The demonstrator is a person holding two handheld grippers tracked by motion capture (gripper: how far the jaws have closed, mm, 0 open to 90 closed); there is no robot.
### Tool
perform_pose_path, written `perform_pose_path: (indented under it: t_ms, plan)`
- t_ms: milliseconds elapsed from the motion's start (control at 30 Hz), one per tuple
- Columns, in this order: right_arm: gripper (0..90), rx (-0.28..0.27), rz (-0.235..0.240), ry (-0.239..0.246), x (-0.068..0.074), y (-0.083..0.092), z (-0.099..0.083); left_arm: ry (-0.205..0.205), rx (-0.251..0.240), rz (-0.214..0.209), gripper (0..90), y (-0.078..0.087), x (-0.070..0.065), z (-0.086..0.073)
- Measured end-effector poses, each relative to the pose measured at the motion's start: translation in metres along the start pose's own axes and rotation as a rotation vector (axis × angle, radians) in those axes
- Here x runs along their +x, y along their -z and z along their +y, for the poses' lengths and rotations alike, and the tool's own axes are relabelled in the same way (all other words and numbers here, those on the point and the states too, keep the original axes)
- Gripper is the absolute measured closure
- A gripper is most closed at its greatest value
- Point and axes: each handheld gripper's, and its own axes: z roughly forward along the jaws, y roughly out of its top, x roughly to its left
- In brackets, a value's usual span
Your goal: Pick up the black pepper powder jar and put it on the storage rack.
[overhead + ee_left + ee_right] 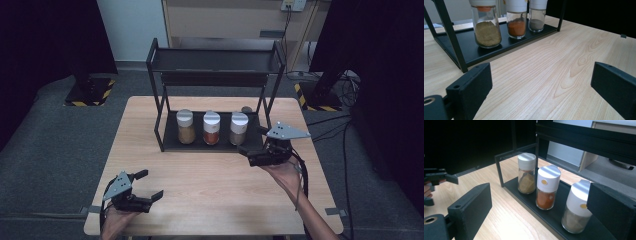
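White-capped jars point(548, 187) near gaping right tongs point(255, 145) bear no readable label.

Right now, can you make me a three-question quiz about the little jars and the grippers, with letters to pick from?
1. Where do the three spice jars stand?
A. on the top shelf
B. on the bottom shelf of the black rack
C. on the bare table

2. What colour is the spice in the middle jar?
A. orange-red
B. green
C. white

3. How is the right gripper?
A. shut on a jar
B. lying flat on the floor
C. open, holding nothing

Answers:
1 B, since the high view shows all three in a row on the rack's low tray, with the top shelf bare.
2 A, as the middle jar's fill is orange-red, between the tan jar and the grey-brown jar.
3 C, because the right gripper view shows its jaws wide apart with no jar between them.
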Motion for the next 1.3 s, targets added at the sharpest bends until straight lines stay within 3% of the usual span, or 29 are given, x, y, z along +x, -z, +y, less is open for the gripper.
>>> perform_pose_path:
  t_ms: [433,833,1067,1300]
  plan:
    - [6.5,-0.024,-0.031,0.027,0.016,0.055,-0.021,-0.008,0.003,-0.007,2.4,0.001,-0.002,0.002]
    - [6.5,-0.049,-0.066,0.006,0.022,0.084,-0.038,0.0,-0.01,-0.006,2.3,0.003,-0.002,0.0]
    - [6.5,-0.057,-0.114,-0.028,0.023,0.1,-0.052,0.002,-0.013,-0.005,2.4,0.003,-0.002,0.0]
    - [6.6,-0.045,-0.164,-0.032,0.028,0.107,-0.068,-0.001,-0.017,-0.004,2.4,0.004,-0.002,0.0]
